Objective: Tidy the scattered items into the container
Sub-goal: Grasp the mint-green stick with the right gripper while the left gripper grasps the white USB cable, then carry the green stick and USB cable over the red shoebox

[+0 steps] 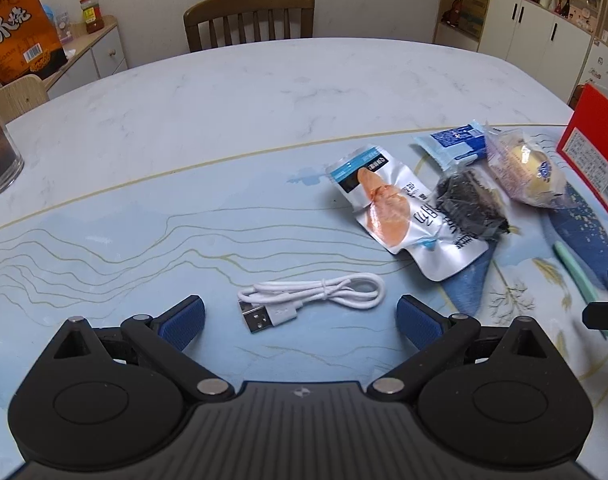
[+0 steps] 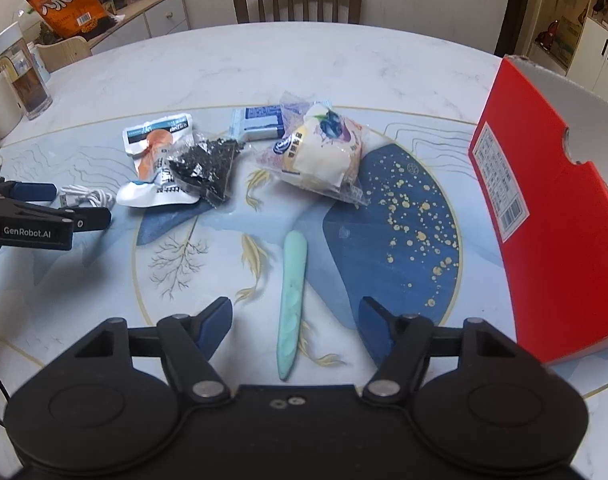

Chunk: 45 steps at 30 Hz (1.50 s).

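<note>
Both grippers poised over their targets.

Left wrist: left gripper [image 1: 300, 320], fingers spread, brackets the white cable [image 1: 316, 296] at 12 o'clock; loose loops could slip.
Right wrist: right gripper [image 2: 296, 320], fingers apart, straddles the mint stick [image 2: 292, 300]; it may roll. Red box [image 2: 544, 208] at 2 o'clock.

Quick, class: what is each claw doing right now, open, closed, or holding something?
Left claw: open, holding nothing; the white USB cable lies between its fingers, untouched.
Right claw: open, holding nothing; the mint green stick lies between its fingers, untouched.
</note>
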Motion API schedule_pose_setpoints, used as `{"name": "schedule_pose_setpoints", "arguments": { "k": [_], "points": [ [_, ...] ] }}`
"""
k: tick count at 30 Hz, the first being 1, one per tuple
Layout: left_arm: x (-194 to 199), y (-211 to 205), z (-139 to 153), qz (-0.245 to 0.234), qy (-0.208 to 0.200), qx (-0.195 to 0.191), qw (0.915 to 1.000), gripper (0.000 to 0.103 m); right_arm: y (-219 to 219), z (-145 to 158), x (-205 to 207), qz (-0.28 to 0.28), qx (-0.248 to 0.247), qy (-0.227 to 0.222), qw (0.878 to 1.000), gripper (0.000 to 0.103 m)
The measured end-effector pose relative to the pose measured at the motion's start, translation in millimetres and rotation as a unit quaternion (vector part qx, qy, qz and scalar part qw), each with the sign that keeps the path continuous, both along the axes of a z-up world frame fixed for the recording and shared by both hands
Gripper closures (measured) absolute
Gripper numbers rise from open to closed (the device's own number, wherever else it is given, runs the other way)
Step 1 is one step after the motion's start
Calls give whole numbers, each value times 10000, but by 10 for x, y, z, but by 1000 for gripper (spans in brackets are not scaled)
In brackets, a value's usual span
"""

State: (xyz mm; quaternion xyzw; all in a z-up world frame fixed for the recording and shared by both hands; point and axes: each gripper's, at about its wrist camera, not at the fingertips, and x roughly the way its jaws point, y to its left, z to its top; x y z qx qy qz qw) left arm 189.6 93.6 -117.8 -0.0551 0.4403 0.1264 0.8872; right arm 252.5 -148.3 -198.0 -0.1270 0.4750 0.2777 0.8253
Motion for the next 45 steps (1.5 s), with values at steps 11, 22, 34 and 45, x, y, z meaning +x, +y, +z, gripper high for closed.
{"name": "schedule_pose_setpoints", "arguments": {
  "k": [11, 22, 34, 45],
  "points": [
    [11, -16, -21, 88, -142, 59, 9998, 0, 98, -68, 23, 58, -175, -115, 9998, 46],
    [11, -48, 1, -69, -196, 78, 9998, 10, 107, -49, 40, 86, -131, -162, 9997, 75],
    [14, -75, 47, -105, -204, 68, 9997, 26, 64, -36, 77, -14, -117, -71, 9999, 93],
    [-88, -82, 119, -47, -195, -67, 9998, 27, -55, 50, 52, -100, -79, -125, 9998, 93]
  ]
}}
